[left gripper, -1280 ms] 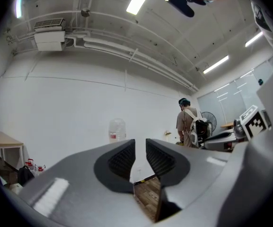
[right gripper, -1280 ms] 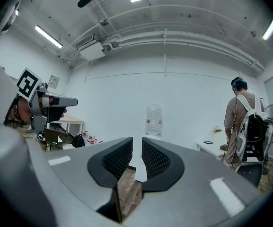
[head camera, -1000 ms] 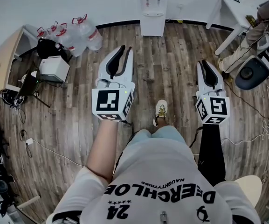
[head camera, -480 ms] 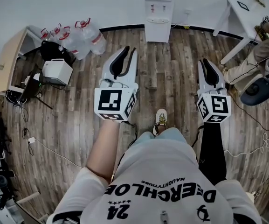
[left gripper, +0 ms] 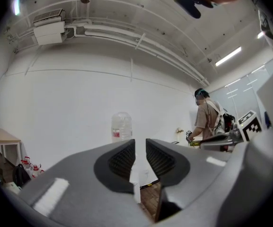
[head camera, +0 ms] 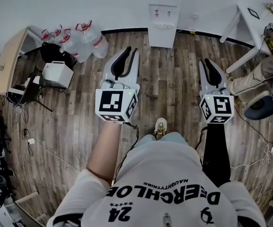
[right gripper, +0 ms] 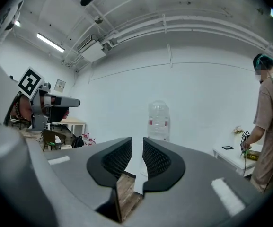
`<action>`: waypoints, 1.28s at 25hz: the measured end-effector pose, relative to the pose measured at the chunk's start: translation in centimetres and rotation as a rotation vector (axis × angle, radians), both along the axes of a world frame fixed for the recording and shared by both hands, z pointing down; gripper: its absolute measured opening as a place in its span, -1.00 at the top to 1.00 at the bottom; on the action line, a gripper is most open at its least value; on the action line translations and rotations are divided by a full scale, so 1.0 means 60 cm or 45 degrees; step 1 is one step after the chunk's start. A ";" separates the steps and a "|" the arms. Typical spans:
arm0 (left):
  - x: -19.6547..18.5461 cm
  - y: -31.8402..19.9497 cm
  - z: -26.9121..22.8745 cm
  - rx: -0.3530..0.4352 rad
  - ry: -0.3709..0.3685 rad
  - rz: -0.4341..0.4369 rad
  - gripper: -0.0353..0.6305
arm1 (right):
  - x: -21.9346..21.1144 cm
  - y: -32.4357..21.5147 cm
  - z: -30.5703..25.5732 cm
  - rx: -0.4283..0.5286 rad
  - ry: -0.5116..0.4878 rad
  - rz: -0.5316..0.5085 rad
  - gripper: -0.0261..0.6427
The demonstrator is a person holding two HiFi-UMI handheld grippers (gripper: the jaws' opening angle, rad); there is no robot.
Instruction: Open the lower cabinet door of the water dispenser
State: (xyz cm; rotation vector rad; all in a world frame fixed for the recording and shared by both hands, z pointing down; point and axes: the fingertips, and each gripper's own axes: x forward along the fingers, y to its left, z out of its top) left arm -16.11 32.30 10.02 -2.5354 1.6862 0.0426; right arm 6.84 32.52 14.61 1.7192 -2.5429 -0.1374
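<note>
Holding nothing, the left gripper (left gripper: 140, 144) has its fingers a little apart. The right gripper (right gripper: 137, 144) has just been opening its fingers to a thin gap, empty too. The water dispenser (head camera: 163, 18) stands well ahead, against the far wall (head camera: 79, 4). This looks like the walk up. Next: get close, go low, reach its bottom door (head camera: 162, 38).

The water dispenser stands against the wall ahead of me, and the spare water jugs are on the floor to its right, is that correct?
Not quite. The water dispenser does stand against the wall ahead, but the spare water jugs are on the floor to its left, not its right; the head view shows it.
</note>
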 end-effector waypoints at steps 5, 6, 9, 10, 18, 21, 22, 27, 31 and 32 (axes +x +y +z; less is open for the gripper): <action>0.012 -0.061 0.005 -0.009 0.009 -0.037 0.50 | 0.013 -0.062 0.009 -0.016 0.005 -0.037 0.76; 0.014 -0.071 0.006 -0.008 0.006 -0.048 0.50 | 0.015 -0.072 0.012 -0.019 0.009 -0.050 0.76; 0.020 -0.101 0.005 -0.006 0.001 -0.068 0.50 | 0.018 -0.100 0.017 -0.029 0.018 -0.076 0.76; 0.023 -0.110 0.004 -0.008 -0.001 -0.067 0.50 | 0.020 -0.107 0.018 -0.032 0.017 -0.078 0.76; 0.050 -0.158 0.013 -0.036 -0.022 -0.037 0.50 | 0.044 -0.145 0.038 -0.064 -0.011 -0.057 0.75; 0.056 -0.166 0.021 -0.046 -0.032 -0.026 0.50 | 0.048 -0.153 0.041 -0.066 -0.018 -0.053 0.75; 0.057 -0.168 0.023 -0.048 -0.032 -0.023 0.50 | 0.049 -0.155 0.042 -0.066 -0.020 -0.053 0.75; 0.062 -0.177 0.027 -0.046 -0.033 -0.012 0.50 | 0.047 -0.163 0.043 -0.059 -0.023 -0.058 0.75; 0.067 -0.186 0.031 -0.064 -0.043 0.009 0.50 | 0.050 -0.170 0.039 -0.052 -0.024 -0.055 0.75; 0.069 -0.188 0.030 -0.066 -0.046 0.011 0.50 | 0.052 -0.172 0.035 -0.046 -0.027 -0.052 0.75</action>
